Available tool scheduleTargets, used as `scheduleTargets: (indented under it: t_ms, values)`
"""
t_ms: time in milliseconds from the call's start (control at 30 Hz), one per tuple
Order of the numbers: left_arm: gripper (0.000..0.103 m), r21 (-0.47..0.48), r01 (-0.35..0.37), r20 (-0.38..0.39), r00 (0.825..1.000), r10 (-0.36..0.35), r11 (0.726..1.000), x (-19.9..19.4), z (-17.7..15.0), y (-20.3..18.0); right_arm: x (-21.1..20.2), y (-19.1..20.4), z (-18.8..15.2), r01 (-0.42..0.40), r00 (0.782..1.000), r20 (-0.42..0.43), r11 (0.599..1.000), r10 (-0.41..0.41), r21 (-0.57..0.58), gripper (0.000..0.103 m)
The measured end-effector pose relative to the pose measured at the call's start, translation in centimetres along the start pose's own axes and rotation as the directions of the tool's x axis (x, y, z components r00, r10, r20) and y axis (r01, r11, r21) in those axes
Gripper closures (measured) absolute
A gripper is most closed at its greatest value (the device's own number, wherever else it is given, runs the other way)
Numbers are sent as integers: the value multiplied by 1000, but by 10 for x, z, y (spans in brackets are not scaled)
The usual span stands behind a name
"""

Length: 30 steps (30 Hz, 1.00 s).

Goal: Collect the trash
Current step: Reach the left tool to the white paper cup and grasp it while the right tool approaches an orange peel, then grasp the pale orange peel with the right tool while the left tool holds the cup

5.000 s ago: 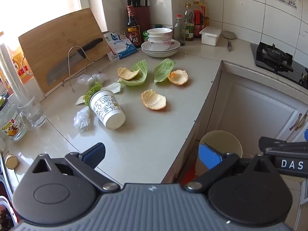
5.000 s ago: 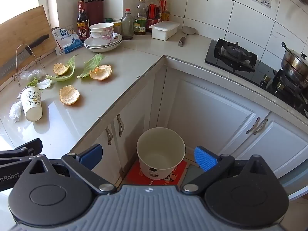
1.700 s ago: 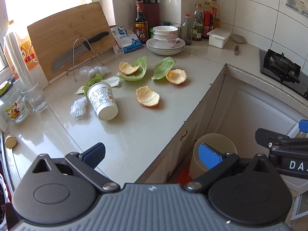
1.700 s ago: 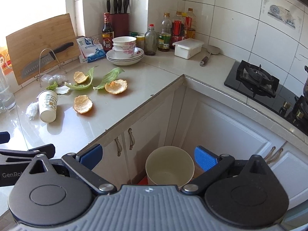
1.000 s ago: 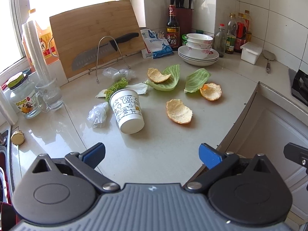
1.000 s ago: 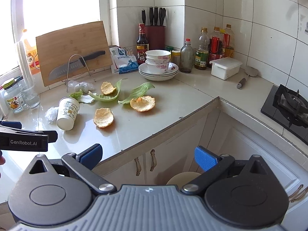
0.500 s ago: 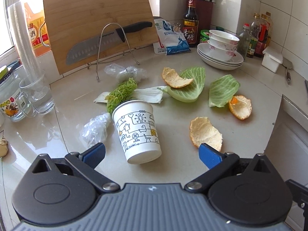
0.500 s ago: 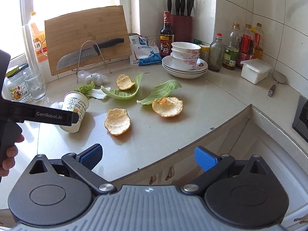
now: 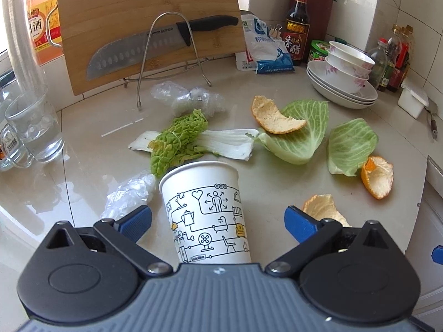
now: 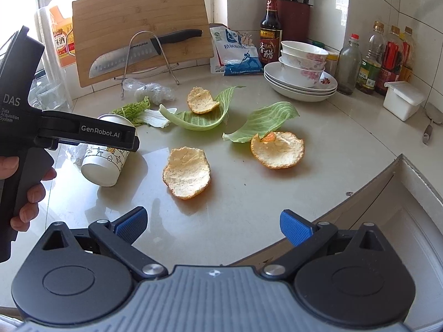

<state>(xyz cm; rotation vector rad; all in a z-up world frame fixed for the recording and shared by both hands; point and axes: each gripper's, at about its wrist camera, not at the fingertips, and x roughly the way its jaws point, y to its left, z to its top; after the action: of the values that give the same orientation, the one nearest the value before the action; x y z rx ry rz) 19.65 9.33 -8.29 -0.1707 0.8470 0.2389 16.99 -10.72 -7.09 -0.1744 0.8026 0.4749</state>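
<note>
A white printed paper cup (image 9: 205,207) lies on its side on the counter, between the fingers of my open left gripper (image 9: 218,221); the blue pads do not touch it. Around it lie a crumpled plastic wrap (image 9: 127,196), a wrinkled green leaf (image 9: 180,144), cabbage leaves (image 9: 299,135) and orange peels (image 9: 277,119). In the right wrist view the cup (image 10: 103,163) sits under the left gripper's finger (image 10: 110,135). My right gripper (image 10: 213,224) is open and empty, just short of a large orange peel (image 10: 187,173). Another peel (image 10: 277,149) lies right of it.
A knife on a wire rack (image 9: 155,44) leans on a wooden board (image 9: 138,5) at the back. A glass mug (image 9: 33,130) stands left, with stacked bowls and plates (image 9: 343,77) and bottles (image 10: 371,61) back right. The counter edge (image 10: 360,193) drops off right.
Both grippers have moved forward and lower over the counter. The left one has closed in until the cup lies between its open fingers. The bin on the floor has left both views.
</note>
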Motion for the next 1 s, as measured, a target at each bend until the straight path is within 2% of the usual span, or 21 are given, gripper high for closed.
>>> scheduleTargets:
  t_ms: [167,367,433,867,1000]
  values:
    - [6,-1,7,-28,1000,-7,1000,11,1,0,16,-1,6,-13,1000,-14,1000,13,-3,0]
    - [27,-20,34,-66,997,-35,999,16,0,1,34,-1,10,-34,999,-33,999,34,-15,0]
    - [42,-21,47,-78,996,-48,999,17,0,1,40,-1,12,-44,998,-38,999,43,-21,0]
    - [42,-5,84,-80,993,-84,996,6,4,10,81,15,25,-89,996,-34,991,86,-103,0]
    - [42,4,91,-74,993,-91,996,2,5,11,92,21,28,-98,995,-37,989,94,-115,5]
